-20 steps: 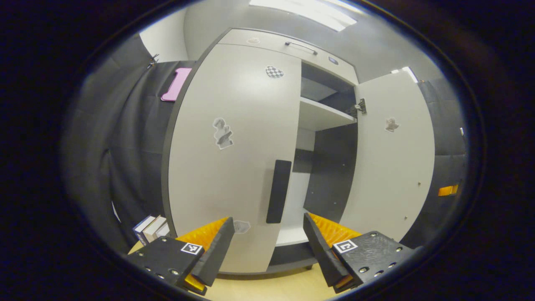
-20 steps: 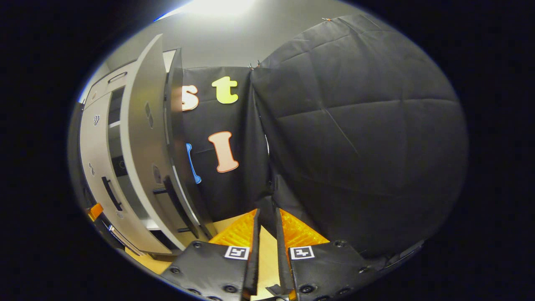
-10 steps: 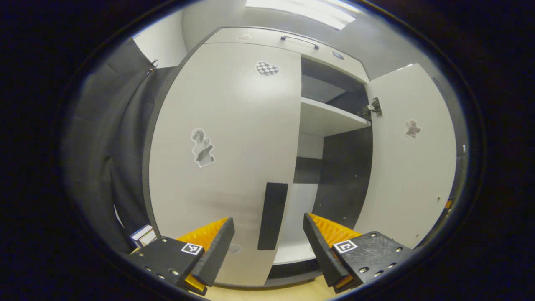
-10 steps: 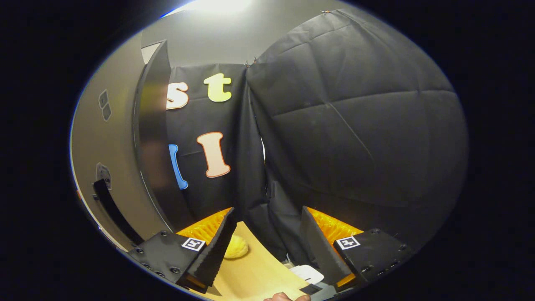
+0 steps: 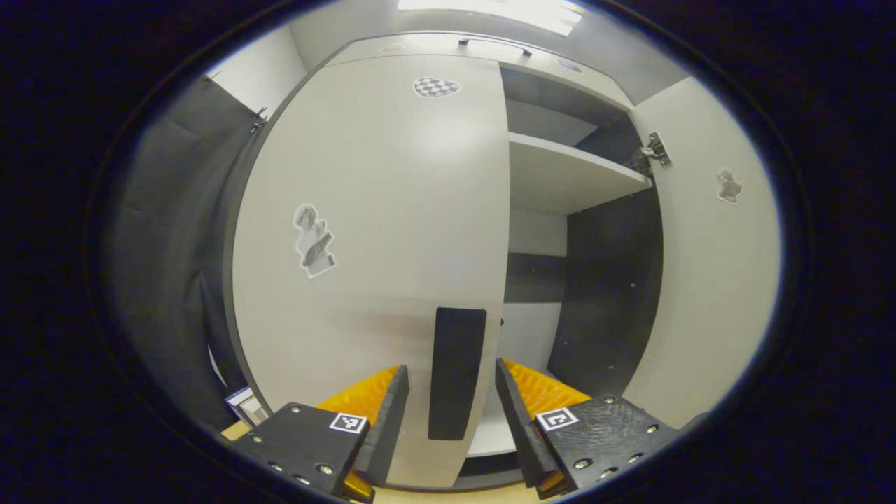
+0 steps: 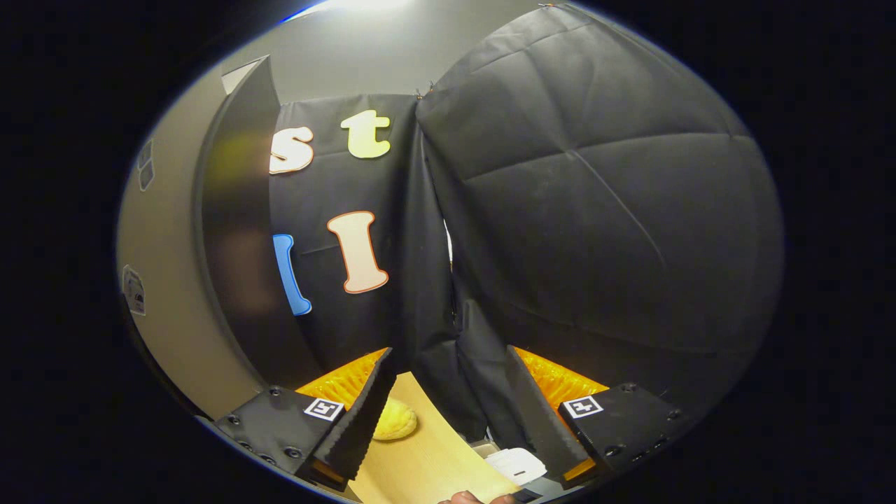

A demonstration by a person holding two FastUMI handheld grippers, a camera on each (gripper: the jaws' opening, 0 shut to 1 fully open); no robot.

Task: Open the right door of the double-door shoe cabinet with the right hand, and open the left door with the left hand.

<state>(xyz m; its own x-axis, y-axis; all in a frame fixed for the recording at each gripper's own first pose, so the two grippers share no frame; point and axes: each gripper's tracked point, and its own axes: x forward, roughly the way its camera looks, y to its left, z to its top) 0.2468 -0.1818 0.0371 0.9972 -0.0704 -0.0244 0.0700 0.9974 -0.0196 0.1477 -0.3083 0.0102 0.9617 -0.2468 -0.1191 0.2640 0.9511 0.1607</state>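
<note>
Half the job looks done. Left gripper view: the right door (image 5: 707, 266) stands swung wide, the left door (image 5: 378, 231) is shut, and the left tongs (image 5: 448, 413) gape around its handle (image 5: 456, 371) without touching. Right gripper view: the right tongs (image 6: 448, 406) hang open and empty beside the right door's edge (image 6: 234, 231), above the tabletop (image 6: 427, 462).

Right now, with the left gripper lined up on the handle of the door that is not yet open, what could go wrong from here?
The left gripper straddles the dark handle with its fingers apart, not yet pressing; pulling before they close could let it slip off. The left door looks flush shut, so a pull off the hinge's arc may strain the grip. The right door stands wide open; the right gripper, open and aimed at the cloth wall, could brush its edge.
</note>
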